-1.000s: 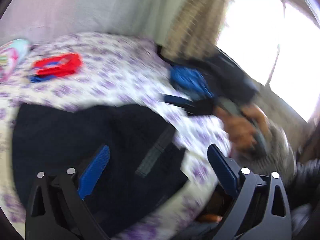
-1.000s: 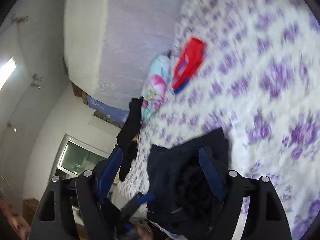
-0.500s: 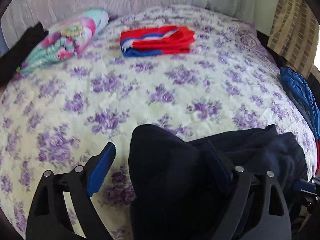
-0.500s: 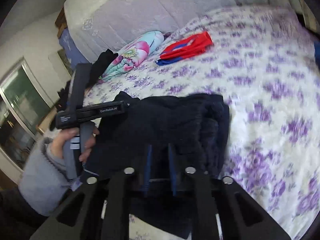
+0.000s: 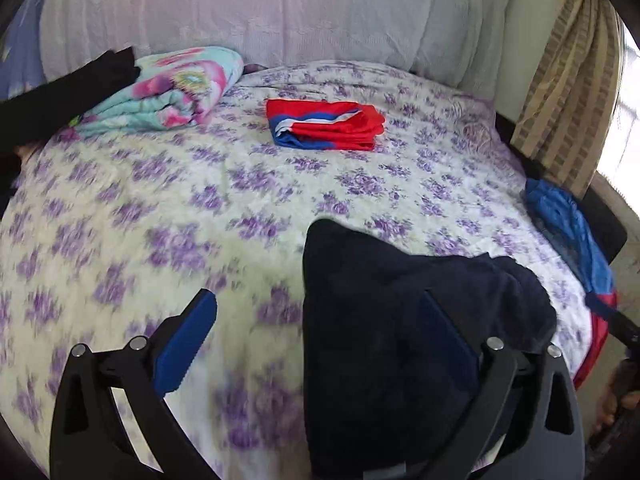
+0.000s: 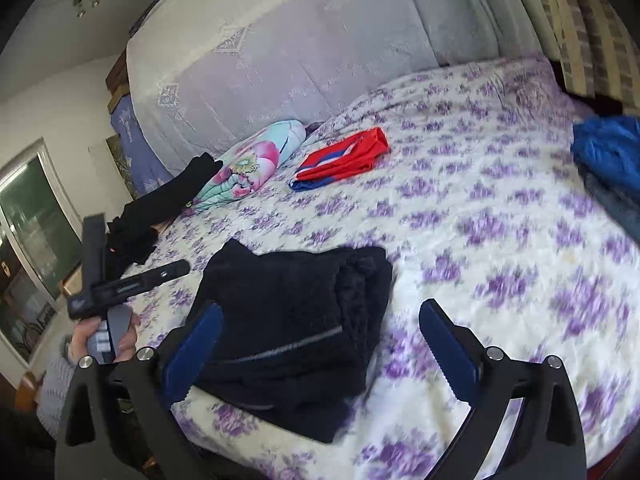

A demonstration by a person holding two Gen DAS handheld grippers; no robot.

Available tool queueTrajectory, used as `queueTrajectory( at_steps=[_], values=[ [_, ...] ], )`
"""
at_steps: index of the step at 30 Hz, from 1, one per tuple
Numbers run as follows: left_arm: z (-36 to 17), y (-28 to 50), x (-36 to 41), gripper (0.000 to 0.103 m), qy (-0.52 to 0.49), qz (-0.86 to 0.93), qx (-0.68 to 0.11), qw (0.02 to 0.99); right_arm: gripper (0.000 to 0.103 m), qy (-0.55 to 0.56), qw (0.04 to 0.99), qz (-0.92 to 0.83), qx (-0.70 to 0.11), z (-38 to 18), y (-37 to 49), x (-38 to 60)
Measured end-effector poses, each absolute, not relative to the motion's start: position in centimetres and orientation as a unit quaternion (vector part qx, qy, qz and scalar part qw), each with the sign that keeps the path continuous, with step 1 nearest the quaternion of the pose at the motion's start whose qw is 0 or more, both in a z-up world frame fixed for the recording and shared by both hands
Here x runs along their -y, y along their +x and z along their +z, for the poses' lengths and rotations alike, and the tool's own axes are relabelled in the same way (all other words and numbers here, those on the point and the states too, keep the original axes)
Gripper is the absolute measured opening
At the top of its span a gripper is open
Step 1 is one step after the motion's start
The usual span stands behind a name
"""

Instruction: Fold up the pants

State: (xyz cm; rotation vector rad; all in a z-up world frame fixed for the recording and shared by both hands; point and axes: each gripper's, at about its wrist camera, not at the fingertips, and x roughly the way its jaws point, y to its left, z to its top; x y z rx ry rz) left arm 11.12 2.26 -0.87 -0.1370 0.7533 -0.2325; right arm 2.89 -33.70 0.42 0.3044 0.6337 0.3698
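Left wrist view: the left gripper (image 5: 318,334) hangs wide open over the bed (image 5: 160,208), holding nothing. The dark navy pants (image 5: 384,320), folded into a thick bundle, lie at five o'clock, one blue pad over the cloth; contact cannot be told. A folded red-and-blue garment (image 5: 326,124) sits at twelve o'clock, well apart.

Right wrist view: the right gripper (image 6: 320,344) is likewise spread wide and empty, the pants (image 6: 296,320) lying at six o'clock near the bed's (image 6: 500,240) front edge. The fabric looks soft, plush and limp, likely to sag and slide open; a pinch through all layers at a folded edge seems safest.
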Motion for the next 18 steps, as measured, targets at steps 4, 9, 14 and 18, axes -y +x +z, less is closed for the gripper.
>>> queueTrajectory(
  at_steps=[4,9,14,18],
  values=[
    [-3.4,8.5,-3.6,0.098,-0.11,-0.11,-0.389,0.908,0.099,0.198,0.898,0.188,-0.345,-3.1,2.8,33.3],
    [-6.9,8.4,-3.9,0.098,-0.196,-0.171,-0.43,0.865,0.099,0.272,0.865,0.207,-0.367,-5.5,3.5,33.5],
    [-8.6,10.0,-4.5,0.098,-0.246,-0.2,-0.438,0.841,0.099,0.351,0.826,0.224,-0.38,-7.3,4.5,34.7],
    [-8.5,11.2,-4.1,0.098,-0.227,-0.203,-0.44,0.844,0.099,0.383,0.808,0.23,-0.384,-8.0,5.6,34.9]
  ],
)
